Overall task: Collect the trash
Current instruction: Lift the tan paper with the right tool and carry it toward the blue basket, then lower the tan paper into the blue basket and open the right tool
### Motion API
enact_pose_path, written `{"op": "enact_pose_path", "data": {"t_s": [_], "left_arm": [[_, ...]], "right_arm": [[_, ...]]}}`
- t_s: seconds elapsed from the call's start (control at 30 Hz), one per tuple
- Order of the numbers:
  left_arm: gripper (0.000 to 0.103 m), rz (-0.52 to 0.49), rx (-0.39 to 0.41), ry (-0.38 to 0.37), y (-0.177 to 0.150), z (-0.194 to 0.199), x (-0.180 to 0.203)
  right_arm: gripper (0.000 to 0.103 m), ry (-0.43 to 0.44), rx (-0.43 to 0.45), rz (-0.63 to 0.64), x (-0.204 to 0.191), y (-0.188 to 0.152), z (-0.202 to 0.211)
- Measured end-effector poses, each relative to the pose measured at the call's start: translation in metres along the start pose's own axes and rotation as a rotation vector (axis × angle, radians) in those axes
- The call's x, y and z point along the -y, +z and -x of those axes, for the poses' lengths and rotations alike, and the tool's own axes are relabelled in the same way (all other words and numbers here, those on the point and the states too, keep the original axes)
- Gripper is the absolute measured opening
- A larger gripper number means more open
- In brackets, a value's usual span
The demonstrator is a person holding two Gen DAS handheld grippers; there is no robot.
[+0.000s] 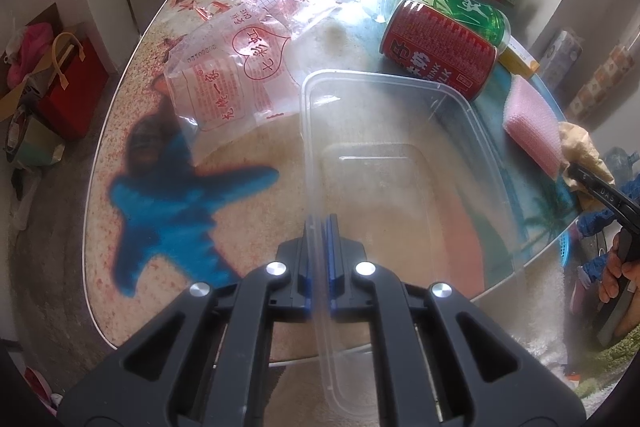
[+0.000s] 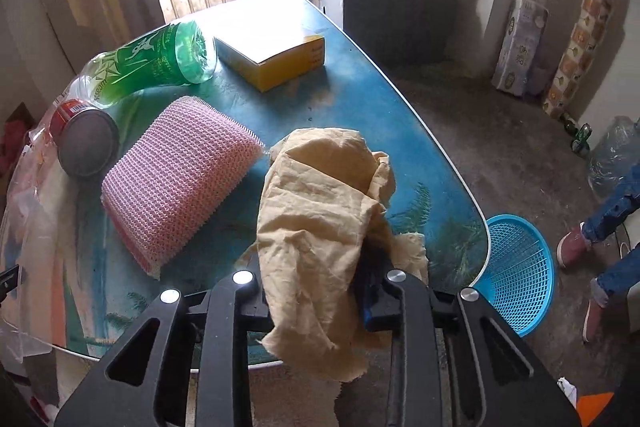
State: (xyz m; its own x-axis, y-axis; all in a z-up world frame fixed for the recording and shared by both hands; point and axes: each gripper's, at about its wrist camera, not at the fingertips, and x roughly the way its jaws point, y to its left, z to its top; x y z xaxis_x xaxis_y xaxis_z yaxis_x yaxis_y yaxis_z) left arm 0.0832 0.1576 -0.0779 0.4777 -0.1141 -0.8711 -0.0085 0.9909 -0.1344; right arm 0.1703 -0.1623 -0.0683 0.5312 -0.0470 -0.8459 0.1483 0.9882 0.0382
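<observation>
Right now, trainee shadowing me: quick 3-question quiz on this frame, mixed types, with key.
1. True or false: the left hand-held gripper is shut on the rim of the clear plastic container.
2. What does the right hand-held gripper hold? A) pink sponge B) tan cloth C) yellow box
3. Fill in: the green bottle lies on its ____ on the table.

Key: 1 true; 2 B, the tan cloth; 3 side.
</observation>
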Motion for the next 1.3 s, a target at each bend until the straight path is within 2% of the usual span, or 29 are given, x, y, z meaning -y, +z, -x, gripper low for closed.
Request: {"op": "enact_pose_path", "data": {"t_s": [0.1, 0.37, 0.5, 0.6, 0.73, 0.83, 0.93, 1.0, 1.07, 1.13, 1.2, 1.3], "left_arm": [[0.003, -0.001, 0.019, -0.002, 0.000, 0.008, 0.002], [0.002, -0.025, 0.073, -0.025, 0.004, 0.043, 0.016], [0.002, -0.080, 0.113, -0.048, 0.014, 0.062, 0.040], [0.002, -0.158, 0.137, -0.090, 0.027, 0.073, 0.075], [0.002, -0.292, 0.166, -0.188, 0.052, 0.078, 0.143], [0.002, -0.413, 0.194, -0.263, 0.069, 0.078, 0.212], [0.002, -0.543, 0.164, -0.318, 0.075, 0.064, 0.293], [0.002, -0.632, 0.108, -0.333, 0.072, 0.043, 0.349], [0.002, -0.711, 0.030, -0.325, 0.063, 0.016, 0.404], [0.002, -0.813, -0.016, -0.285, 0.047, -0.013, 0.457], [0.002, -0.879, -0.105, -0.252, 0.029, -0.048, 0.501], [0.002, -0.963, -0.180, -0.153, 0.000, -0.103, 0.554]], "right_arm": [[0.011, 0.054, 0.000, -0.069, 0.013, 0.000, 0.002], [0.009, 0.148, 0.064, -0.187, 0.047, -0.006, 0.028], [0.009, 0.161, 0.135, -0.240, 0.075, -0.009, 0.052], [0.009, 0.148, 0.188, -0.293, 0.102, -0.015, 0.070], [0.009, 0.066, 0.234, -0.358, 0.151, -0.027, 0.090], [0.009, -0.011, 0.239, -0.440, 0.198, -0.045, 0.096], [0.009, -0.065, 0.225, -0.538, 0.242, -0.067, 0.093], [0.009, -0.107, 0.202, -0.590, 0.268, -0.083, 0.084], [0.009, -0.128, 0.166, -0.651, 0.292, -0.100, 0.070], [0.009, -0.122, 0.128, -0.712, 0.312, -0.114, 0.052], [0.009, -0.112, 0.094, -0.765, 0.330, -0.127, 0.032], [0.009, -0.095, 0.035, -0.820, 0.355, -0.139, -0.001]]}}
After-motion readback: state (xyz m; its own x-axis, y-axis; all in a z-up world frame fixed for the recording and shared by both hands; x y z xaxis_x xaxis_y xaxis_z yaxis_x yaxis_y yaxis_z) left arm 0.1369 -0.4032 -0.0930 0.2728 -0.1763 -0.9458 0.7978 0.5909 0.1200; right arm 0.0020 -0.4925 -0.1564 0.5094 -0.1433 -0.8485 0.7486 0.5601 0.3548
